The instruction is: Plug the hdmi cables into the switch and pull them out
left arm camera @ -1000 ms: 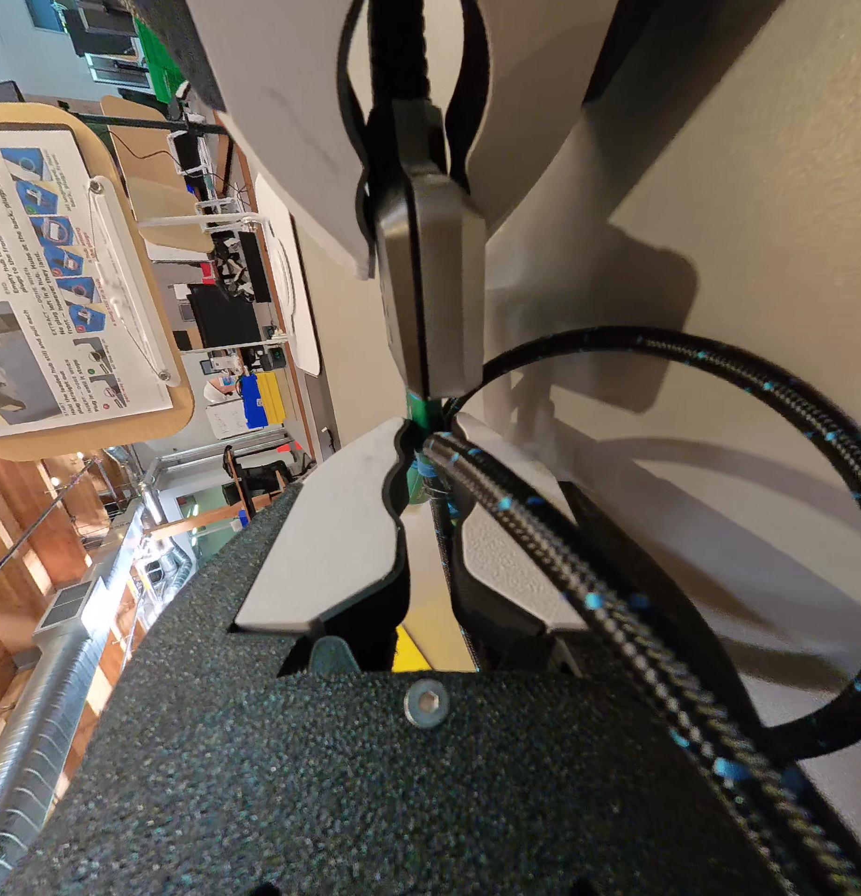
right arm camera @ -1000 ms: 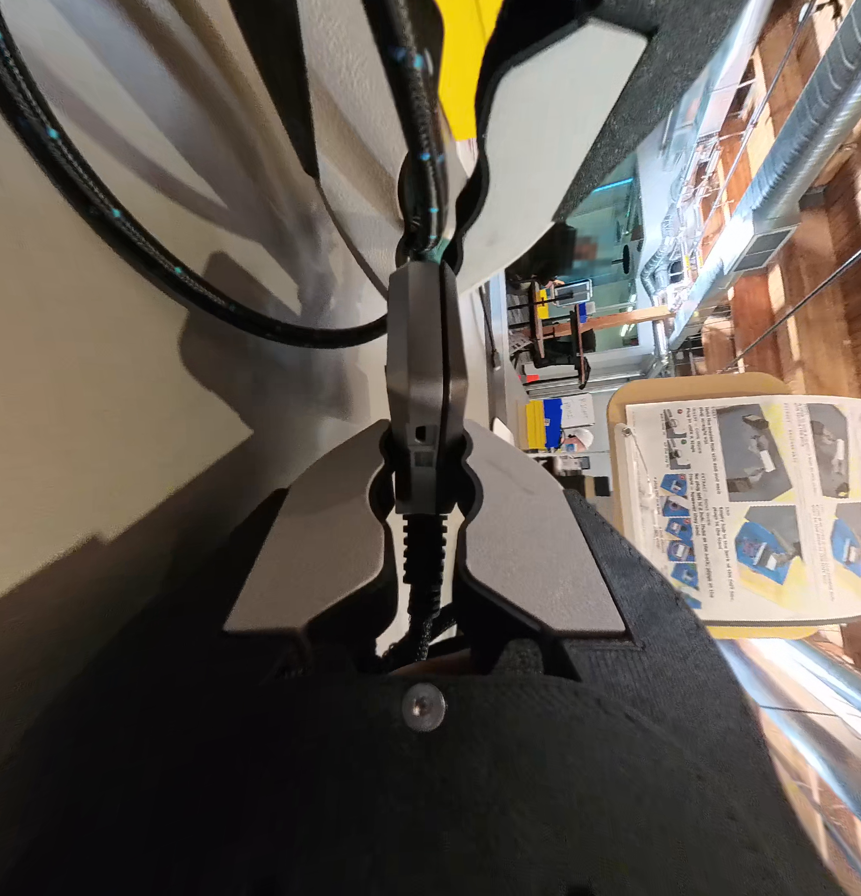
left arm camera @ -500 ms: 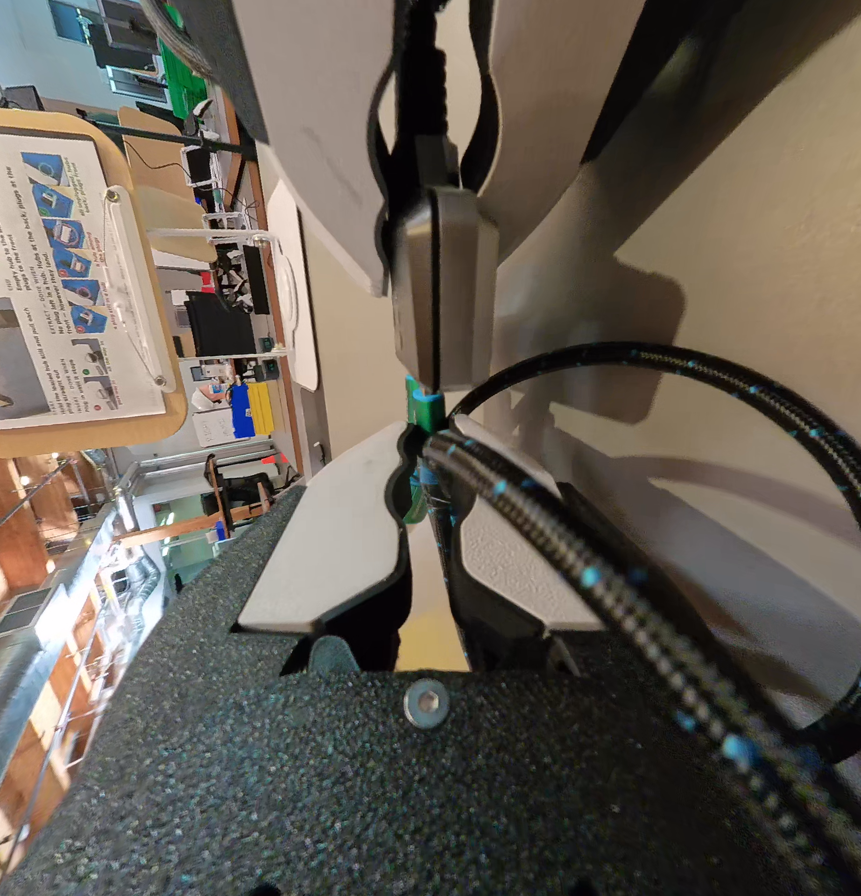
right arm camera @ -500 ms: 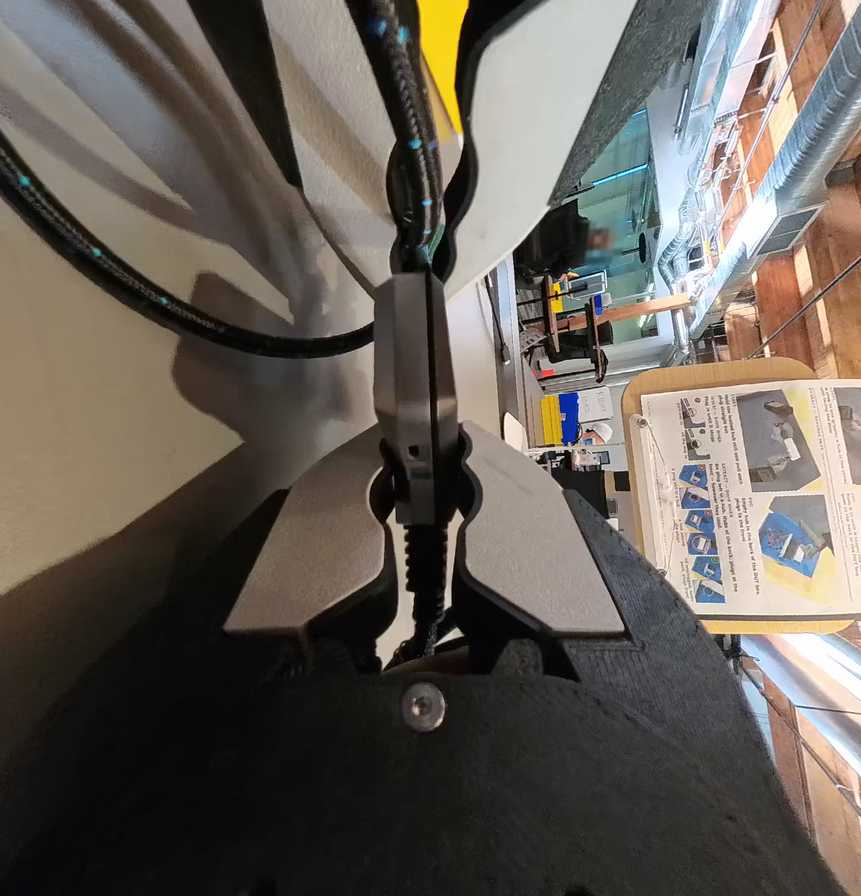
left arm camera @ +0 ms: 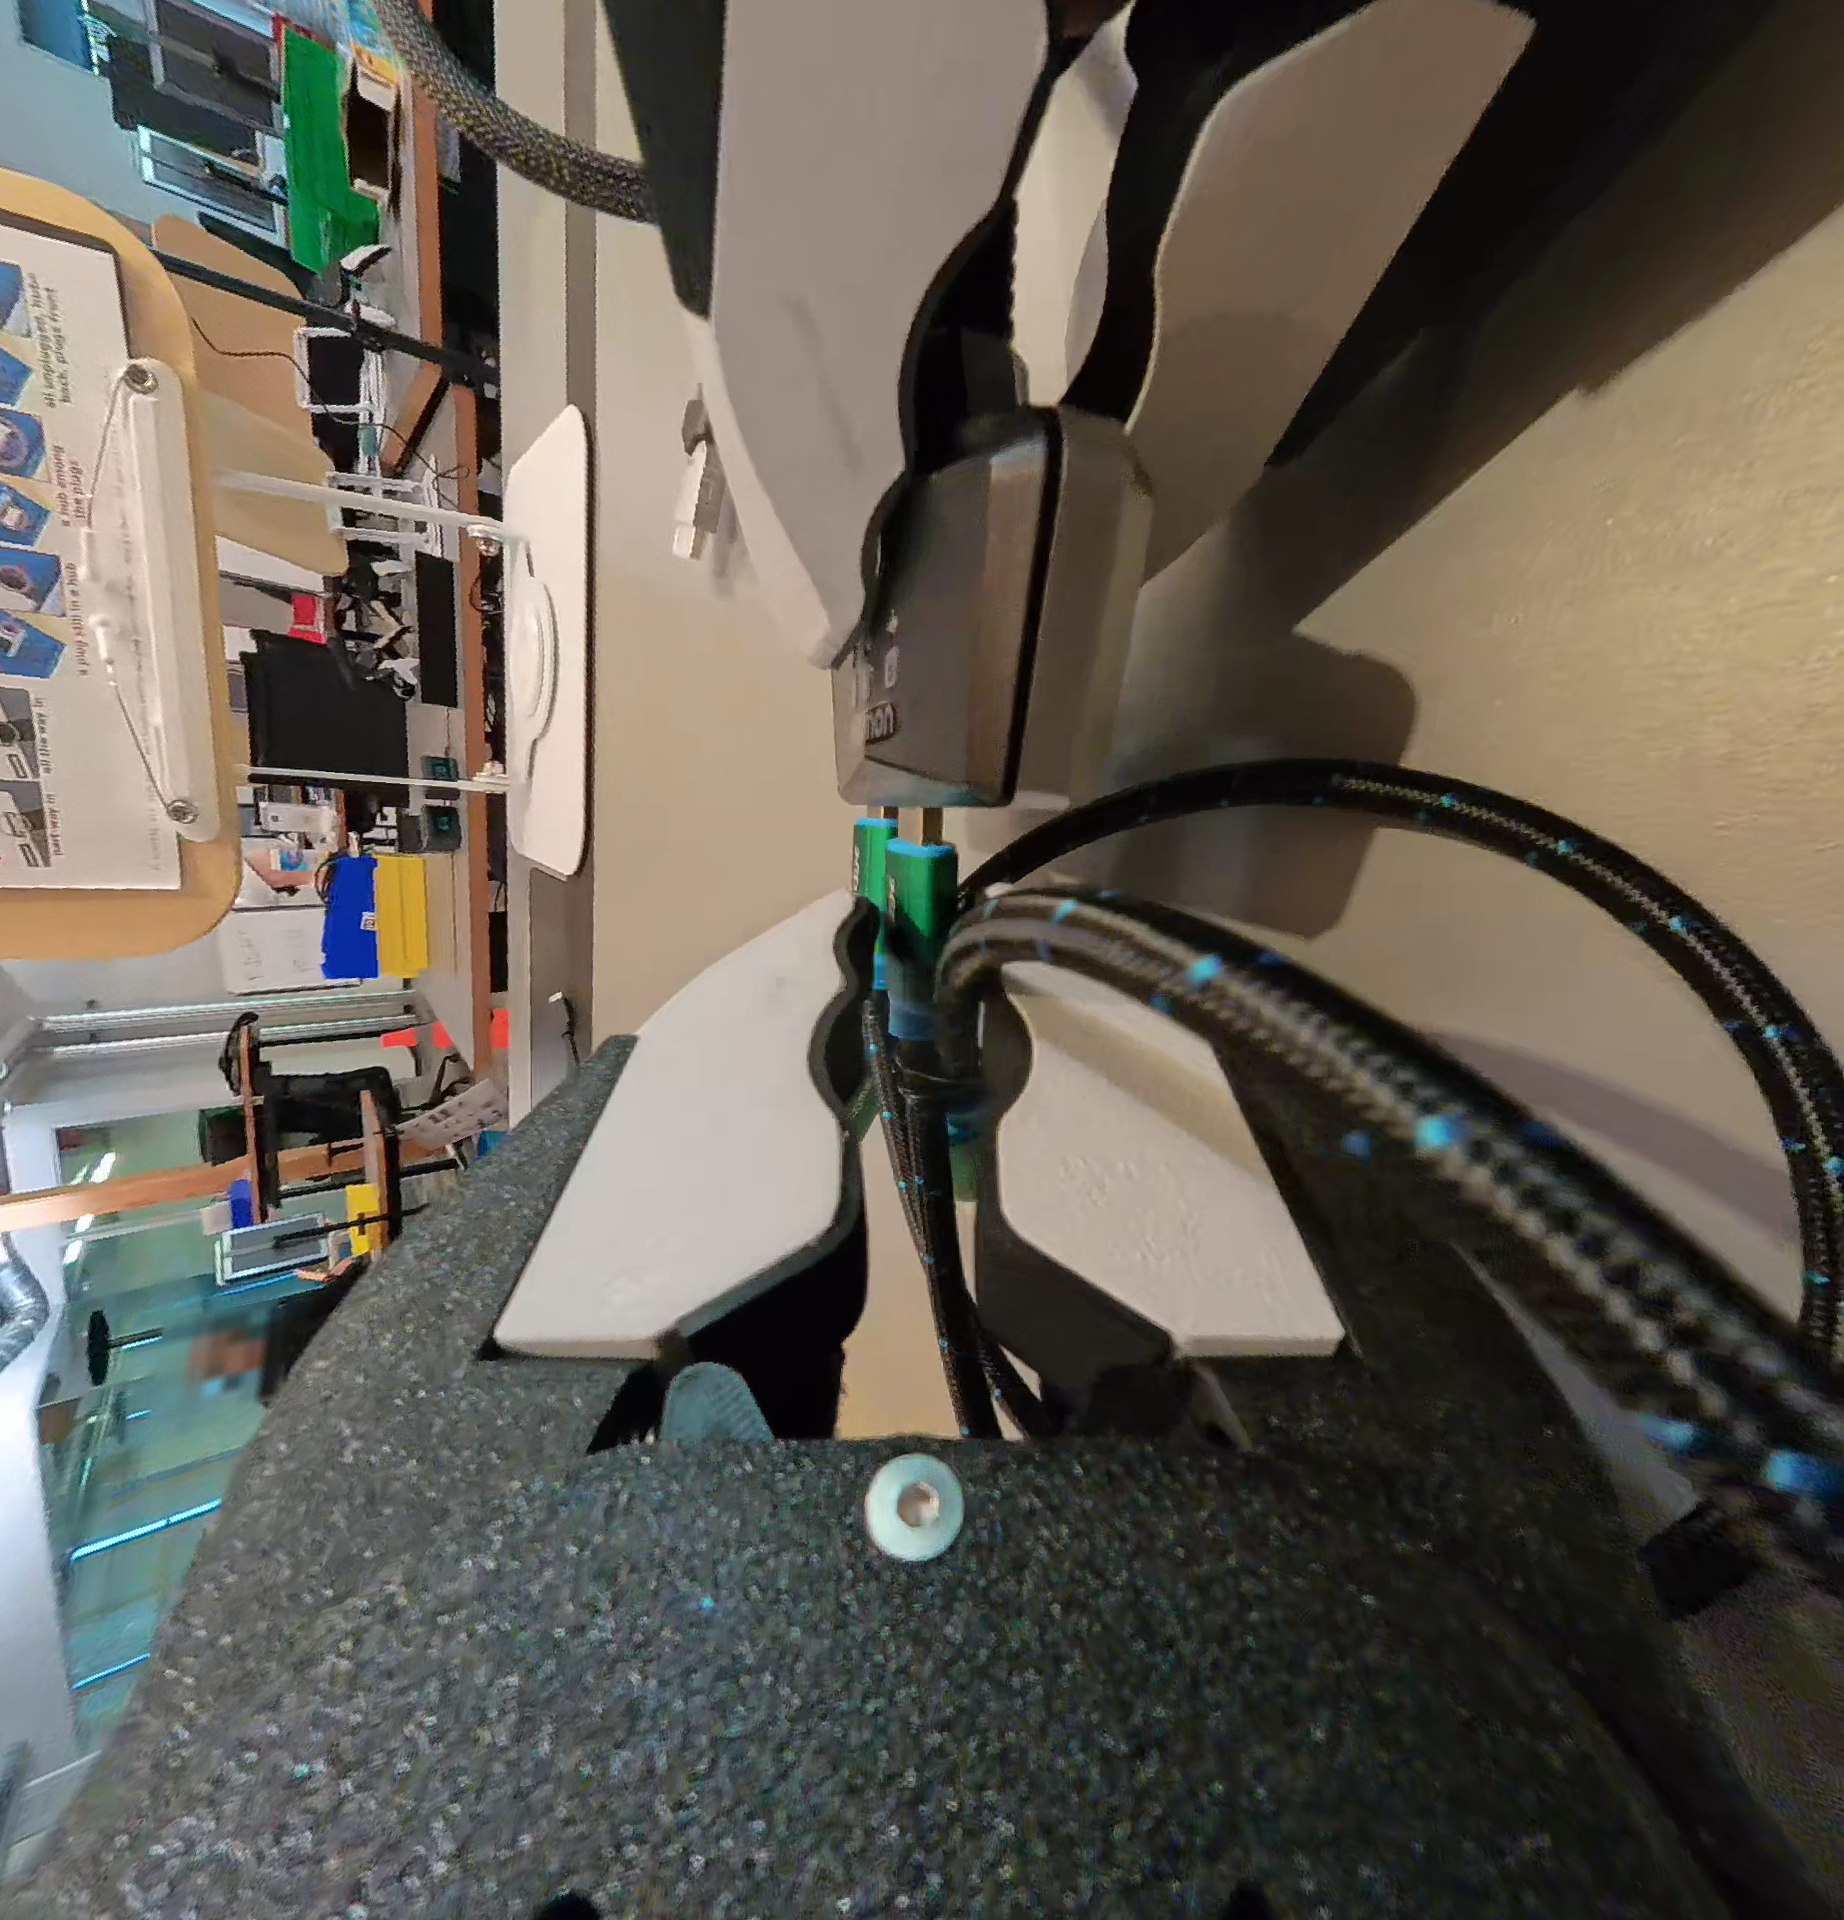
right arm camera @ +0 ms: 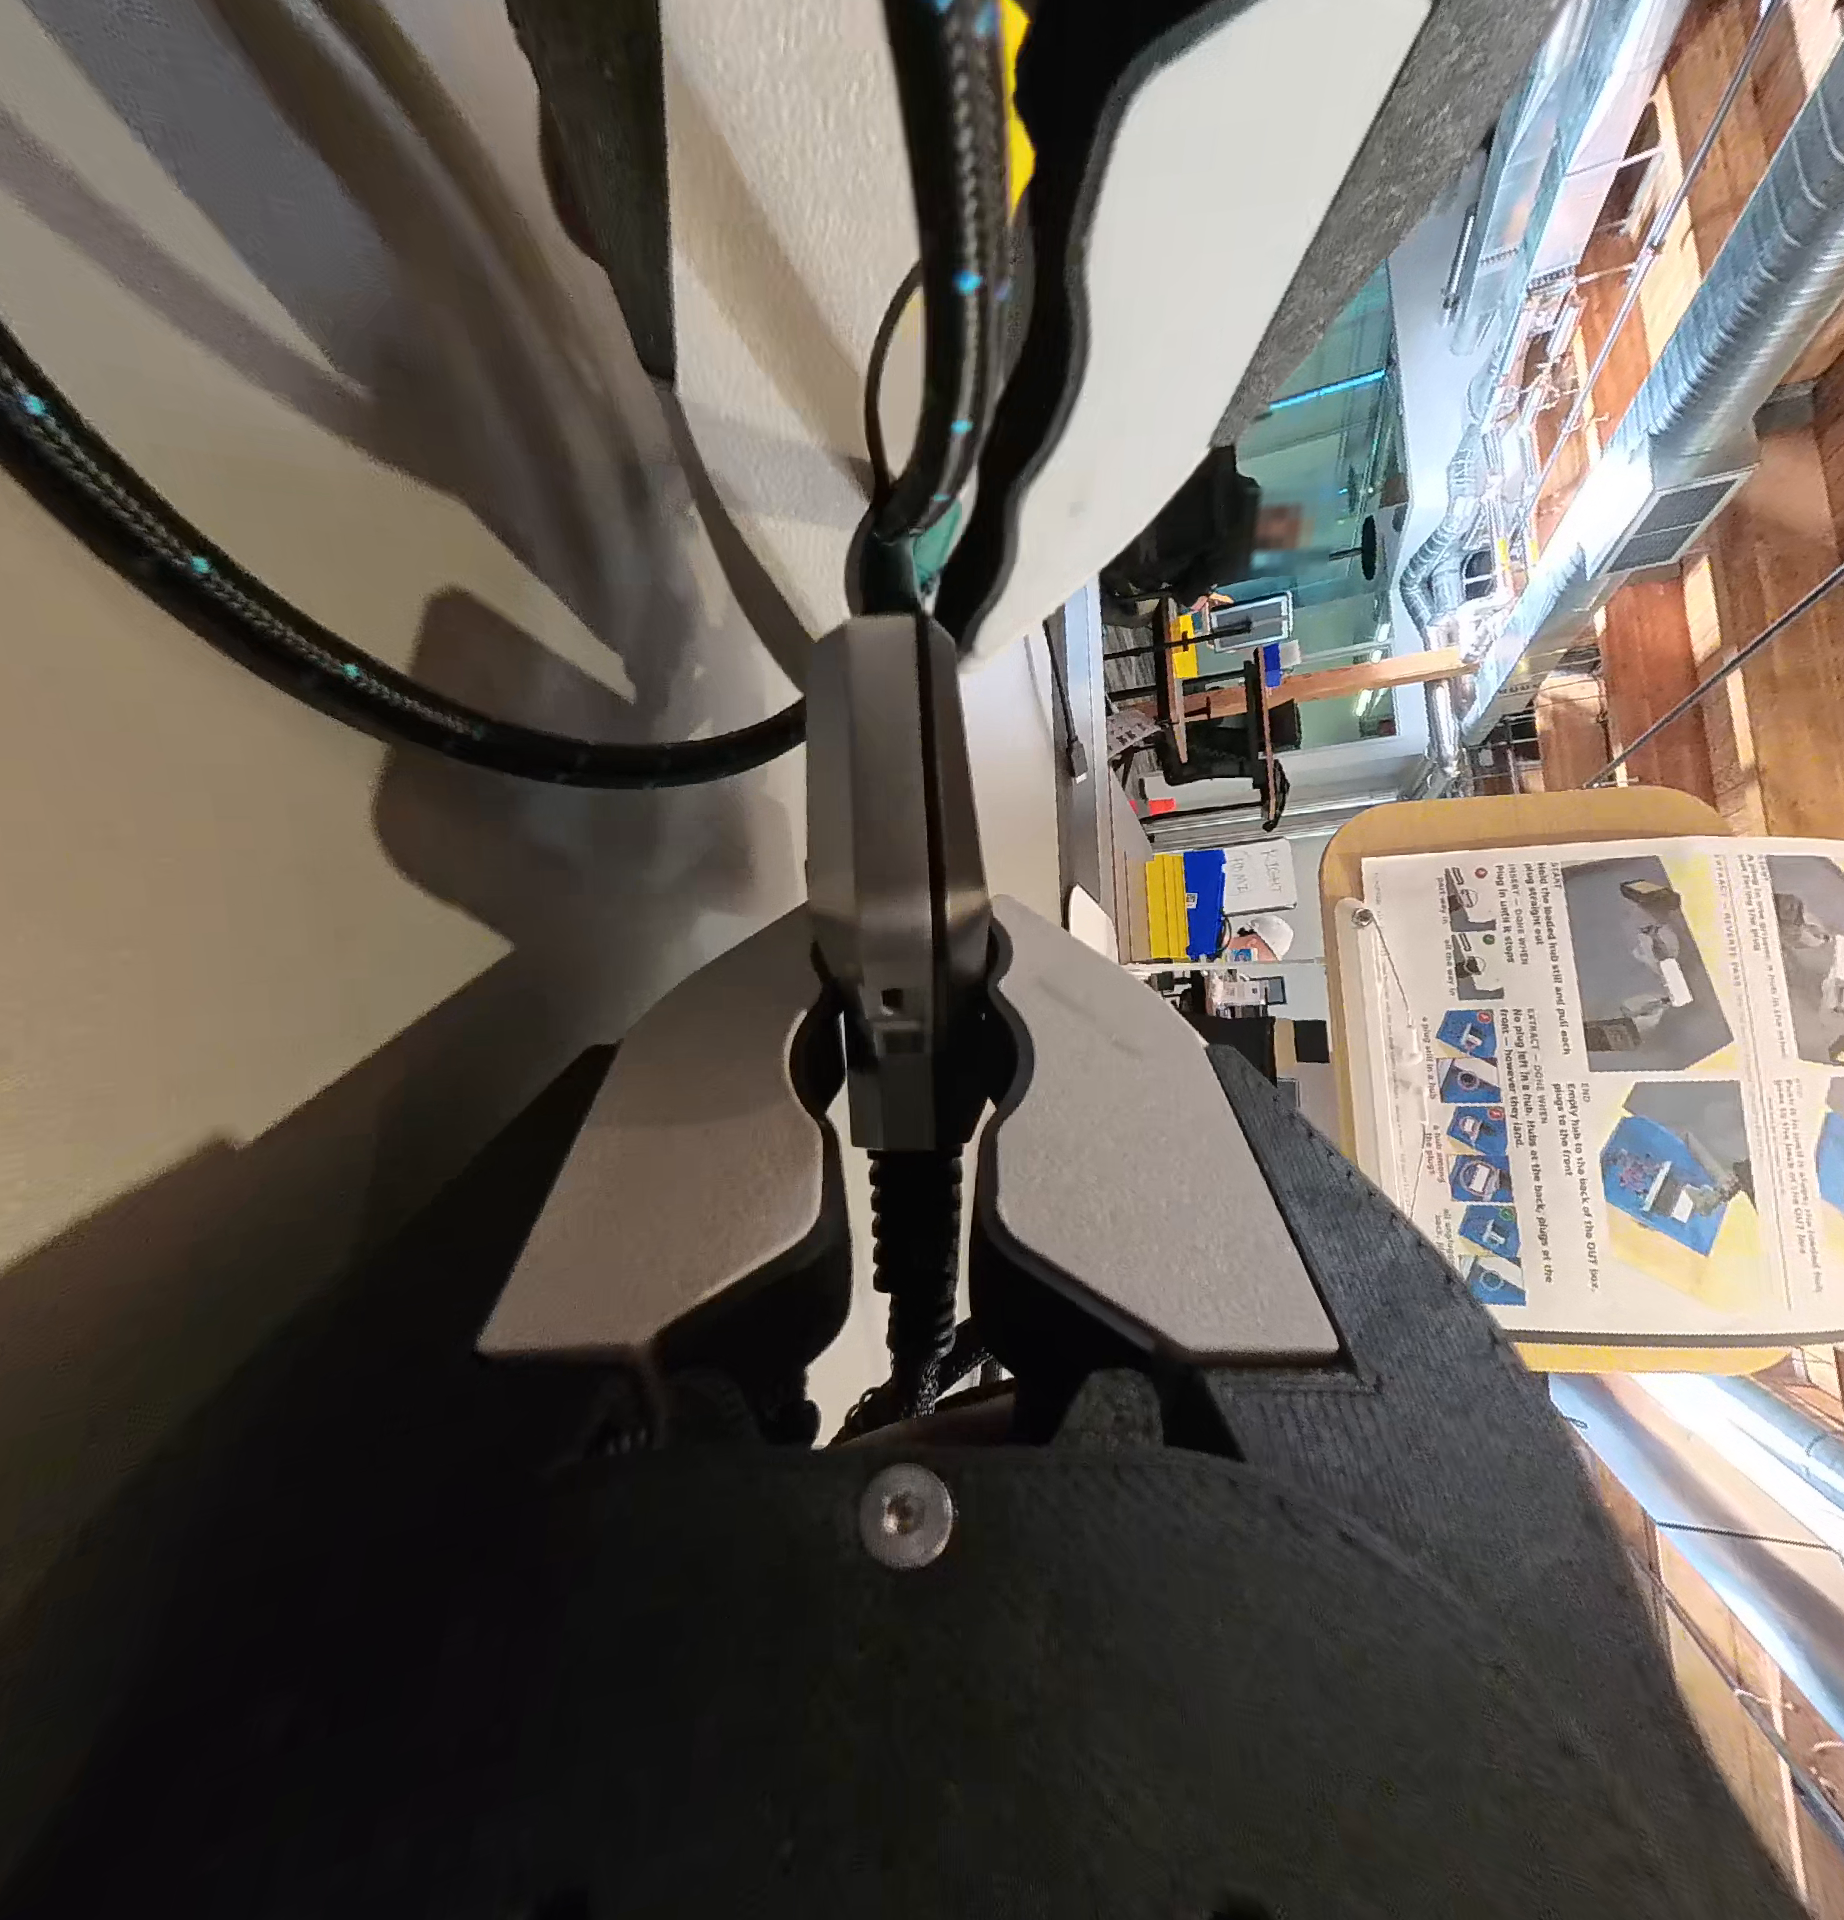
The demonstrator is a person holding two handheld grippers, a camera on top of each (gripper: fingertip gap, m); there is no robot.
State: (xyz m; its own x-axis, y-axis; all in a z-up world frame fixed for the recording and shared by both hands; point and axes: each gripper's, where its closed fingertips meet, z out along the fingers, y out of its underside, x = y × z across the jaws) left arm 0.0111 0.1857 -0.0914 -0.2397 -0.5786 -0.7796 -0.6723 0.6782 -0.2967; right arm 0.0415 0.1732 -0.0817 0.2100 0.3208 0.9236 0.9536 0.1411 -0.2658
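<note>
The pale table (left arm camera: 1624, 623) is filling the right half of the left wrist view and the left part of the right wrist view, tilted on its side in both. A tan board carrying a printed instruction sheet (right arm camera: 1583, 1081) is standing at the right of the right wrist view and at the left edge of the left wrist view.

A thick black braided cable (left arm camera: 1520, 1122) with blue flecks is looping across the right of the left wrist view and running back between the left gripper's fingers; in the right wrist view it is arcing along the left side (right arm camera: 274, 644).

The grey hub (right arm camera: 882, 831) is sitting in the middle of the right wrist view, its cable end clamped in the right gripper (right arm camera: 902, 1039), whose pads are pressing on both flat sides with the ribbed black cord trailing back between them. In the left wrist view the hub (left arm camera: 980, 623) is hanging from that gripper at upper centre.

The left gripper (left arm camera: 913, 977) is narrowly parted around two green plugs (left arm camera: 918, 883) side by side at centre frame; whether its pads are pressing on them I cannot tell. The plugs' metal tips are reaching up to the hub's lower edge.
</note>
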